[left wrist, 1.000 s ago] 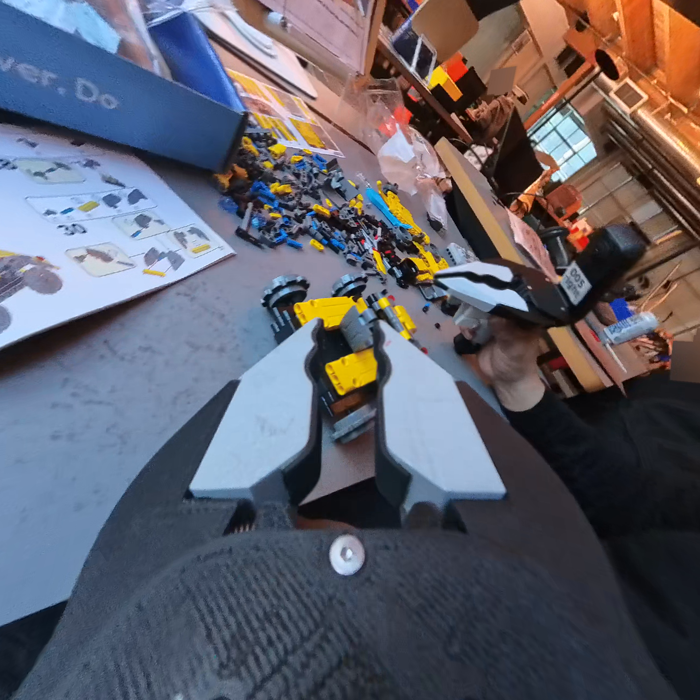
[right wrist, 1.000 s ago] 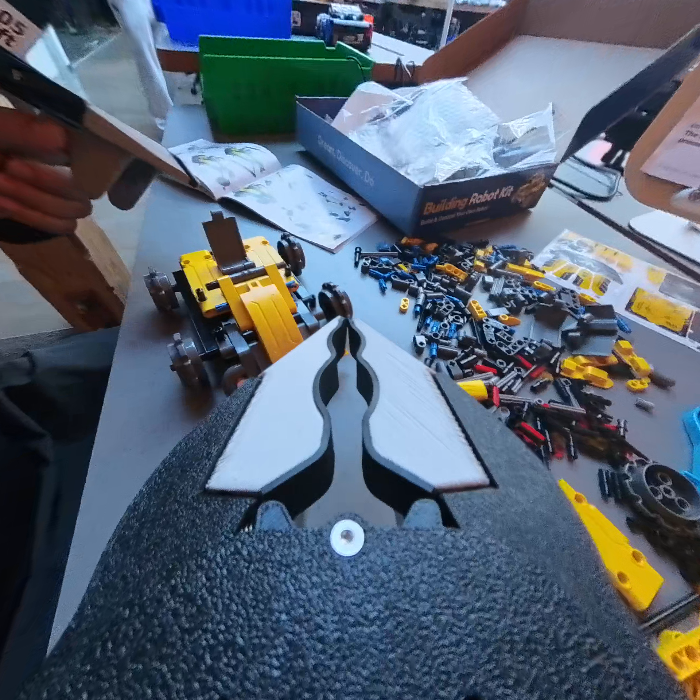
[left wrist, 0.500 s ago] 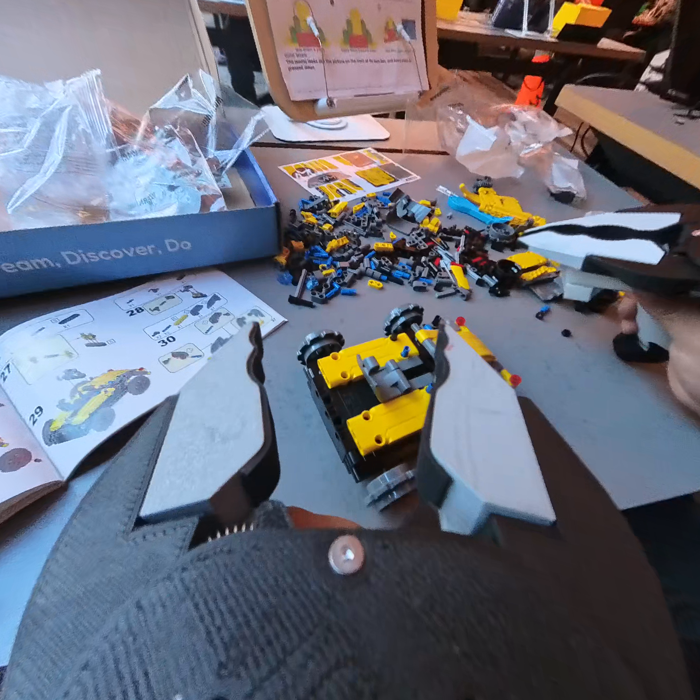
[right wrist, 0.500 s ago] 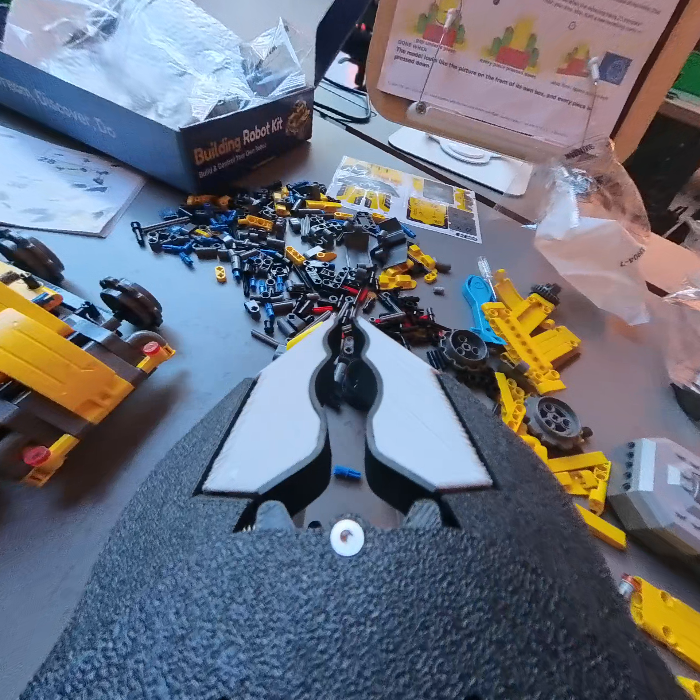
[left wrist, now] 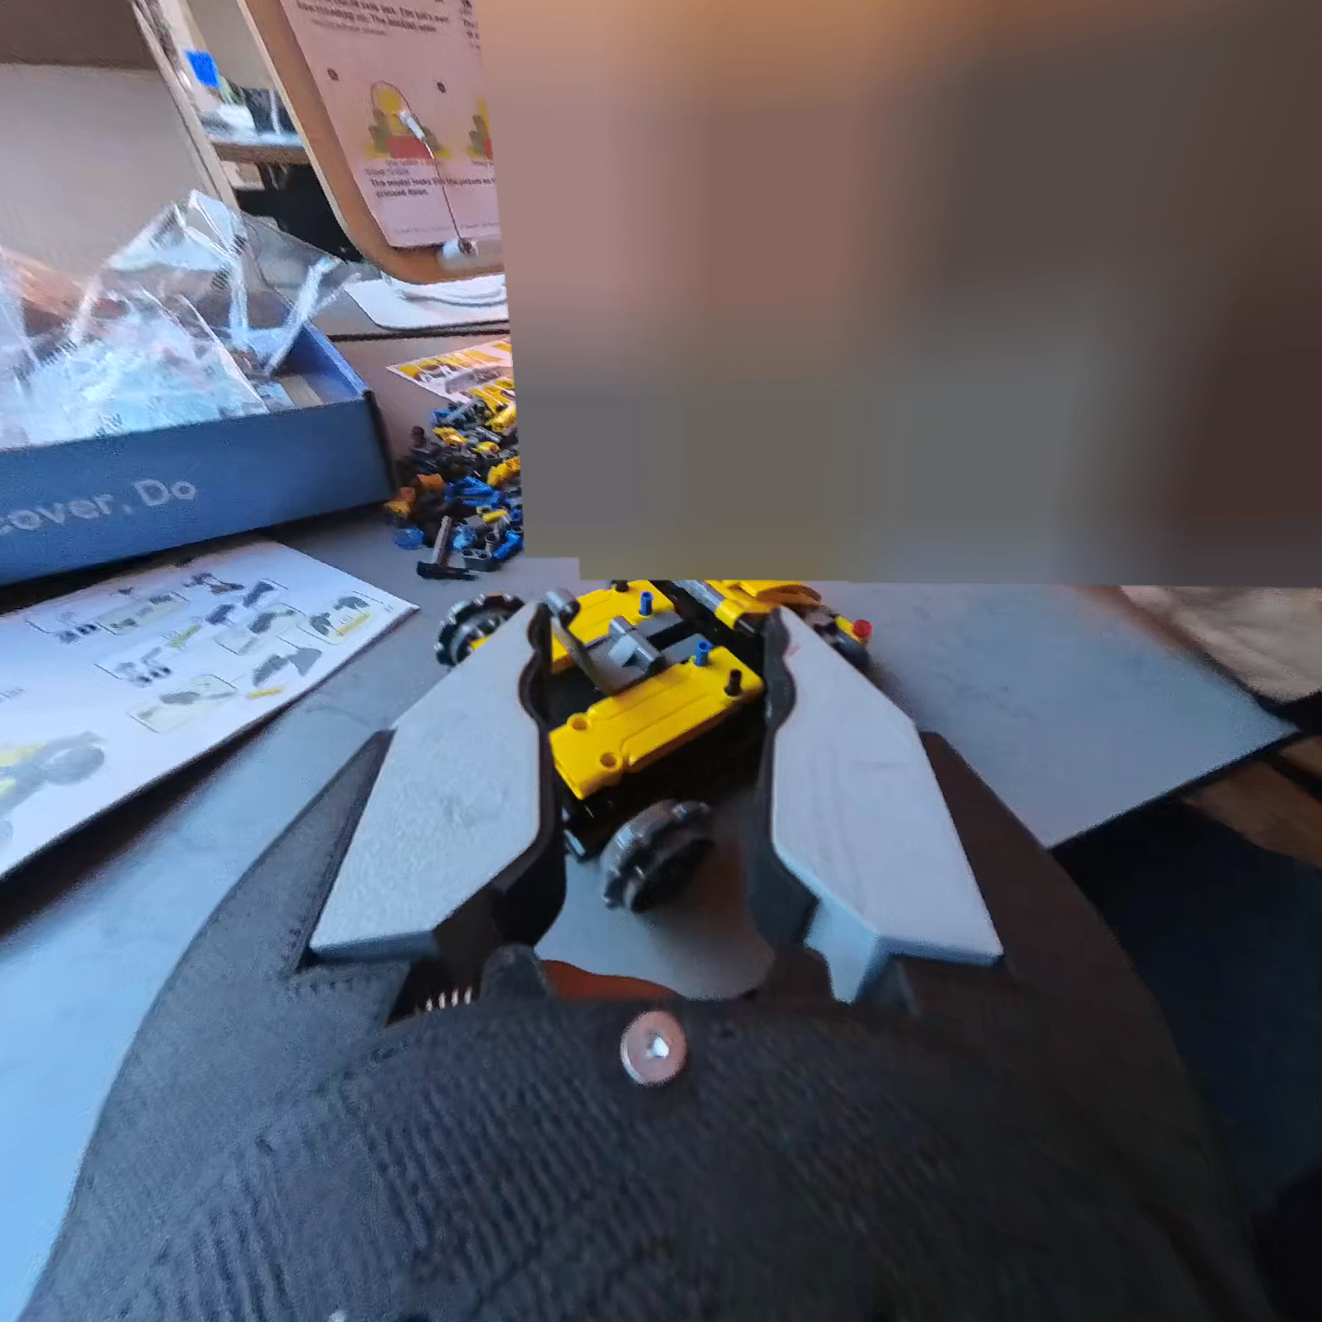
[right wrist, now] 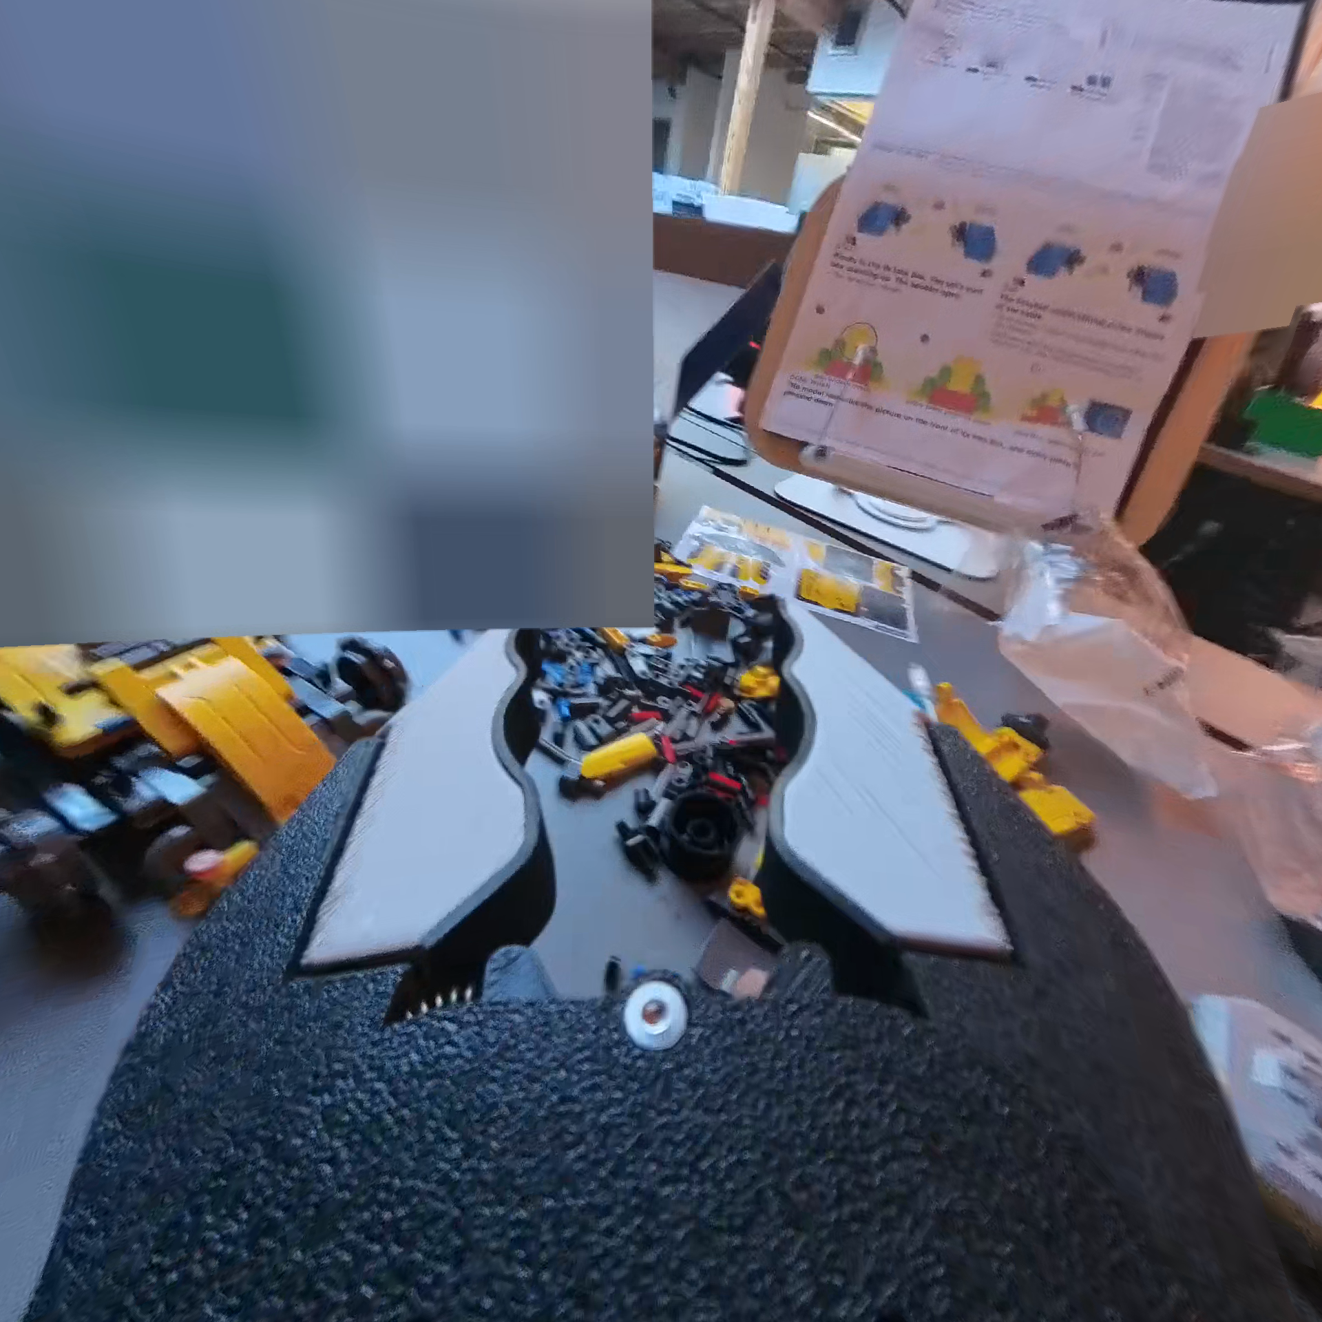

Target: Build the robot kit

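A partly built yellow and black model car [left wrist: 644,722] with dark wheels stands on the grey table [left wrist: 1037,701]. My left gripper [left wrist: 654,622] is closed around its body, one finger against each side. The car also shows at the left of the right wrist view [right wrist: 214,715]. My right gripper [right wrist: 647,637] is open and empty, just above a pile of small loose building parts [right wrist: 644,715]. A black wheel [right wrist: 697,833] and a yellow piece [right wrist: 619,755] lie between its fingers. Blur patches hide the upper part of both views.
A blue box [left wrist: 179,486] full of clear plastic bags stands at the back left, with an open instruction booklet [left wrist: 179,665] in front of it. A board with printed sheets [right wrist: 966,286], a sticker sheet [right wrist: 823,579], a clear bag [right wrist: 1109,644] and yellow parts [right wrist: 1016,758] lie to the right. The table edge [left wrist: 1144,787] is close on the right.
My left gripper, wide open half a second ago, has closed in on the car's sides. My right gripper has gone from shut to open and moved over the parts pile.
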The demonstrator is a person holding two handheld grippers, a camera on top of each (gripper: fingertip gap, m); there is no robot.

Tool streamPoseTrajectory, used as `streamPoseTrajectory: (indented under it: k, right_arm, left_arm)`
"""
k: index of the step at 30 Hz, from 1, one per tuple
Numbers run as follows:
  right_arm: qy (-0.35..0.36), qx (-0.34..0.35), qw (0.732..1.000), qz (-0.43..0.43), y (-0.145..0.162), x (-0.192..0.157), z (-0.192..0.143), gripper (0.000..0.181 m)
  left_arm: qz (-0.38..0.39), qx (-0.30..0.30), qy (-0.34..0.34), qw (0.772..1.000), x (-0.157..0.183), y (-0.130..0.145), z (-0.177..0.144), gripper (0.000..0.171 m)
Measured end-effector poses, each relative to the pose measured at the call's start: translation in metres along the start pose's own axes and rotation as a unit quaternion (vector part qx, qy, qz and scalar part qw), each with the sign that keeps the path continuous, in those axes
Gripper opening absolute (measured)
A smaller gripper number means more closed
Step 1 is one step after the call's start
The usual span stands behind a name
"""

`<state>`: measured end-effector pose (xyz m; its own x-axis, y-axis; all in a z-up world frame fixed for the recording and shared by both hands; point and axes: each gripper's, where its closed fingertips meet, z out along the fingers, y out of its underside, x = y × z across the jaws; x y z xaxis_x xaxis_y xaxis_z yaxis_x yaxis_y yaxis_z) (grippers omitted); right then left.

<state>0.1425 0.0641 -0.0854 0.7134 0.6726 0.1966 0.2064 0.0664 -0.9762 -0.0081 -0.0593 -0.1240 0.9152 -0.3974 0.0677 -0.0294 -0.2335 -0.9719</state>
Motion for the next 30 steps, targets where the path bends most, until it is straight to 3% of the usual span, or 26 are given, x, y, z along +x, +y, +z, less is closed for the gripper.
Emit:
streamPoseTrajectory:
  k: [2,4,6,8,10,13,17,19,21,23,27,30]
  right_arm:
    - [0.028,-0.009,0.999,-0.036,0.005,0.004,0.002,0.066]
    - [0.041,-0.017,0.998,-0.052,0.005,0.005,0.001,0.079]
    - [0.046,-0.003,0.997,-0.055,-0.003,0.005,-0.007,0.080]
    - [0.057,0.030,0.997,-0.053,-0.013,0.011,-0.017,0.062]
    - [0.063,0.026,0.997,-0.046,-0.013,0.022,-0.025,0.025]
    - [0.037,-0.047,0.998,-0.028,-0.005,0.029,-0.045,0.018]
    - [-0.057,-0.142,0.988,0.025,0.024,0.008,-0.077,0.042]
    - [-0.110,-0.200,0.973,0.045,0.051,-0.010,-0.090,0.026]
    - [-0.121,-0.244,0.962,0.029,0.073,-0.015,-0.098,0.024]
    - [-0.121,-0.274,0.954,0.010,0.086,-0.015,-0.100,0.015]
    - [-0.142,-0.313,0.939,0.009,0.101,-0.019,-0.089,0.023]
    - [-0.157,-0.347,0.924,0.005,0.116,-0.023,-0.078,0.023]
  left_arm:
    - [-0.028,-0.014,0.010,0.999,0.002,0.011,-0.007,0.060]
    - [-0.041,-0.036,0.006,0.999,0.003,0.026,-0.015,0.064]
    - [-0.033,-0.036,0.011,0.999,0.009,0.024,-0.024,0.064]
    - [-0.030,-0.035,0.023,0.999,0.017,0.015,-0.028,0.058]
    - [-0.030,-0.076,0.045,0.996,0.029,0.016,-0.028,0.062]
    - [-0.014,-0.151,0.057,0.987,0.042,0.031,-0.035,0.066]
    - [0.016,-0.154,0.046,0.987,0.047,0.029,-0.054,0.064]
    - [0.016,-0.160,0.040,0.986,0.046,0.030,-0.063,0.064]
    - [0.006,-0.150,0.048,0.987,0.049,0.031,-0.073,0.062]
    - [0.009,-0.150,0.064,0.987,0.054,0.039,-0.085,0.061]
    - [0.073,-0.138,0.057,0.986,0.043,0.057,-0.100,0.059]
    - [0.104,-0.100,0.065,0.987,0.036,0.053,-0.095,0.055]
